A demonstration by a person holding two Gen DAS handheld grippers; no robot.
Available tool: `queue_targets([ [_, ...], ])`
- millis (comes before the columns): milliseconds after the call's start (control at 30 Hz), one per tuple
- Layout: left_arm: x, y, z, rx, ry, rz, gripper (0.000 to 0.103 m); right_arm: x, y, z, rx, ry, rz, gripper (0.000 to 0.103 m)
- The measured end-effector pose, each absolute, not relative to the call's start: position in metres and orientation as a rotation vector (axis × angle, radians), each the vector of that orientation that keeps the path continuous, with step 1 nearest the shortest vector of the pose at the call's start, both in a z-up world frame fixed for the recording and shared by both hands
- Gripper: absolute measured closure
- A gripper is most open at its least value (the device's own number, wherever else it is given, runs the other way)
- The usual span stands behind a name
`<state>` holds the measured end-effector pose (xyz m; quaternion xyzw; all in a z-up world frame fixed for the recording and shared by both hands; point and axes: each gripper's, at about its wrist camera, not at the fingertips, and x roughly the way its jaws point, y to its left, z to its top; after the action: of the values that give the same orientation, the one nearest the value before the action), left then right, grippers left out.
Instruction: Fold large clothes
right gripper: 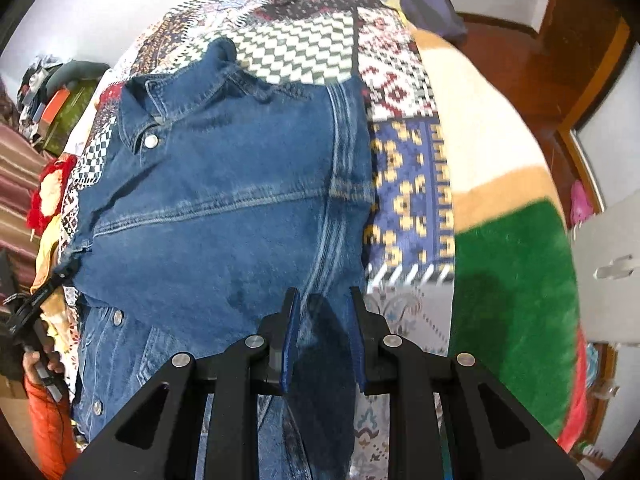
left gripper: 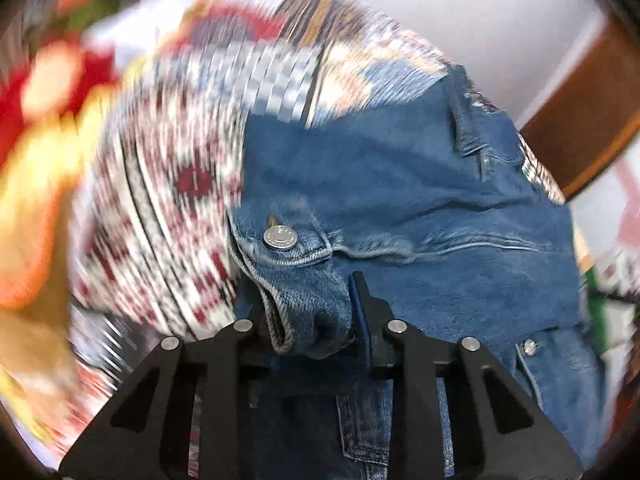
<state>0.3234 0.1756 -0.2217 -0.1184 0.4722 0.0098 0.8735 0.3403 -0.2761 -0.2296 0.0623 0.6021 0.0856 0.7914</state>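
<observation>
A blue denim jacket [right gripper: 224,184] lies on a patterned patchwork bedspread [right gripper: 304,40], collar toward the far side. My left gripper [left gripper: 308,320] is shut on a bunched fold of the jacket [left gripper: 392,200] near a metal button [left gripper: 280,237]; it also shows at the left edge of the right wrist view [right gripper: 52,280]. My right gripper [right gripper: 322,312] holds a fold of the jacket's right edge between its blue pads [right gripper: 291,332], jaws narrowly apart around the cloth. The left wrist view is motion-blurred.
A green, tan and cream blanket [right gripper: 512,264] lies right of the bedspread. A dark bundle [right gripper: 432,4] sits at the far end. Clutter and clothes [right gripper: 60,96] are stacked at the left. Brown wooden furniture [right gripper: 560,60] stands at the right.
</observation>
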Motion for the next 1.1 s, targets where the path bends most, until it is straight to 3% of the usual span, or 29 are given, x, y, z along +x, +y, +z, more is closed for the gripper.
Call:
queue_targets([
  [233, 0.321, 0.151, -0.162, 0.002, 0.773, 0.055, 0.075, 0.364, -0.246, -0.212, -0.022, 1.202, 0.202, 0.084],
  [433, 0.339, 0.168, -0.221, -0.04, 0.971, 0.075, 0.072, 0.376, -0.222, -0.247, -0.194, 1.245, 0.181, 0.084],
  [567, 0.329, 0.179, -0.257, -0.097, 1.054, 0.094, 0.057, 0.371, -0.223, -0.255, -0.226, 1.209, 0.211, 0.084],
  [800, 0.318, 0.183, -0.255, -0.081, 1.051, 0.136, 0.036, 0.365, -0.226, -0.256, -0.232, 1.191, 0.221, 0.084],
  [967, 0.305, 0.185, -0.247, -0.073, 1.057, 0.133, 0.033, 0.354, -0.219, -0.253, -0.338, 1.165, 0.147, 0.084],
  [1067, 0.3, 0.185, -0.242, -0.076, 1.057, 0.133, 0.031, 0.349, -0.225, -0.256, -0.38, 1.161, 0.115, 0.069],
  [1100, 0.298, 0.186, -0.242, -0.073, 1.06, 0.135, 0.03, 0.348, -0.229, -0.258, -0.371, 1.164, 0.108, 0.055],
])
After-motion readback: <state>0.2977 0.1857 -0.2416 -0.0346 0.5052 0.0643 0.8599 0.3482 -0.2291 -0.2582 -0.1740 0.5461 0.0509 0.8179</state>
